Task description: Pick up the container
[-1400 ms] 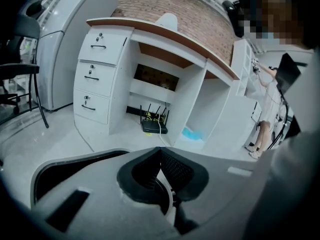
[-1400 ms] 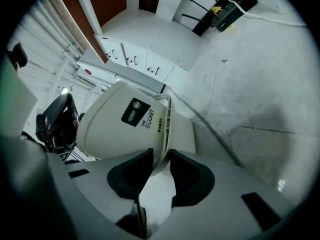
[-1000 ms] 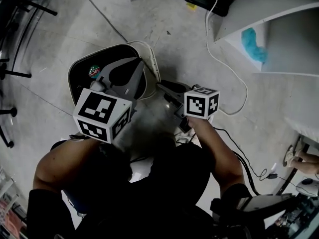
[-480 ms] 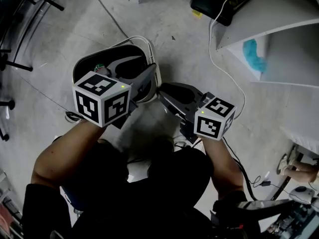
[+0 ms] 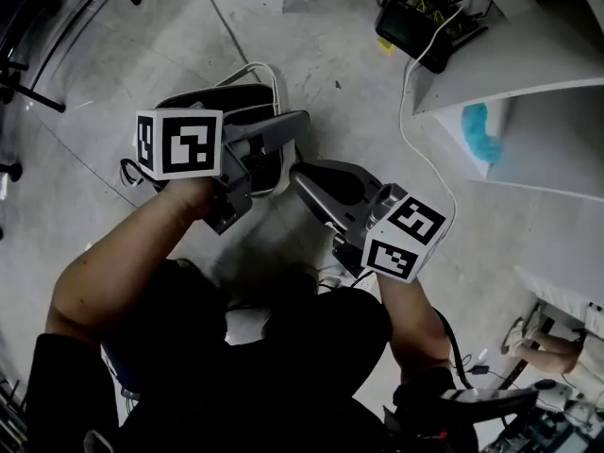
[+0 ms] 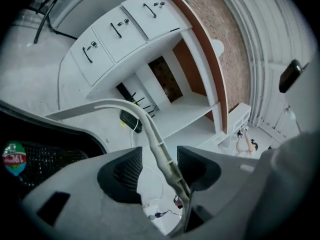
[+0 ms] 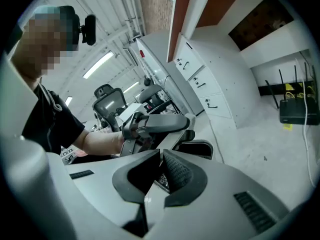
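While your left hand (image 5: 193,196) points nearly level across the room, the left gripper (image 5: 283,144) stands with its jaws spread. They have just opened, and the pale ribbed plastic handle (image 6: 156,140) runs loose between the dark dimpled pads. The black, mesh-walled container (image 5: 212,100) sits under those jaws on the grey concrete floor (image 5: 311,55). Your right gripper (image 5: 304,171) has just pressed together on nothing. Since a second ago, your left wrist has rolled and your right gripper has risen.
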{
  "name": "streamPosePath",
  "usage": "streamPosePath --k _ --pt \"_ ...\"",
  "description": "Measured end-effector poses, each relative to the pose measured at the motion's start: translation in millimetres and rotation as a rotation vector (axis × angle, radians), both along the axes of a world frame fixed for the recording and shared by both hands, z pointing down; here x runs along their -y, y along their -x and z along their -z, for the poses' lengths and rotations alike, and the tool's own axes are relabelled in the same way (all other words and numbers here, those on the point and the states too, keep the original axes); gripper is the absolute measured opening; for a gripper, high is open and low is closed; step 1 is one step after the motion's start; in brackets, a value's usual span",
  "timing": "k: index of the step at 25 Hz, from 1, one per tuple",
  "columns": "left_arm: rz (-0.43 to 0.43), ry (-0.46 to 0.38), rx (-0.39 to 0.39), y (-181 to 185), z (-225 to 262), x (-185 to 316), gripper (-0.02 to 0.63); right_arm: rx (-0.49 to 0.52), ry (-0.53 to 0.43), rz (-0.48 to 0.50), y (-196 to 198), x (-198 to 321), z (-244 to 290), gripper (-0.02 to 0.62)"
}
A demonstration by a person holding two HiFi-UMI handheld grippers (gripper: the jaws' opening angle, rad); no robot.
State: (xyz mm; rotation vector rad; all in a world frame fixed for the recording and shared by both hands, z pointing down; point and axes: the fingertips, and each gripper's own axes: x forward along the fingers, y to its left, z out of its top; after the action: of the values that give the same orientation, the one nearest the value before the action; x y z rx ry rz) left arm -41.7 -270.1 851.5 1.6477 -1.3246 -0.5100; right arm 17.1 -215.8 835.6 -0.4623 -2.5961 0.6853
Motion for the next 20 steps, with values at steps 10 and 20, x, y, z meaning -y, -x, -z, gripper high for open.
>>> streamPosePath --k 10,20 --pt "-0.008 -0.073 -0.102 21.5 27.8 -25.9 0.15 0.08 -0.059 0.148 26.3 -35.5 26.3 0.023" --pt "-0.038 -0.139 -0.219 43.0 43.3 -56.4 0.078 0.139 -0.108 0.304 53.1 -85.1 41.8 0.023"
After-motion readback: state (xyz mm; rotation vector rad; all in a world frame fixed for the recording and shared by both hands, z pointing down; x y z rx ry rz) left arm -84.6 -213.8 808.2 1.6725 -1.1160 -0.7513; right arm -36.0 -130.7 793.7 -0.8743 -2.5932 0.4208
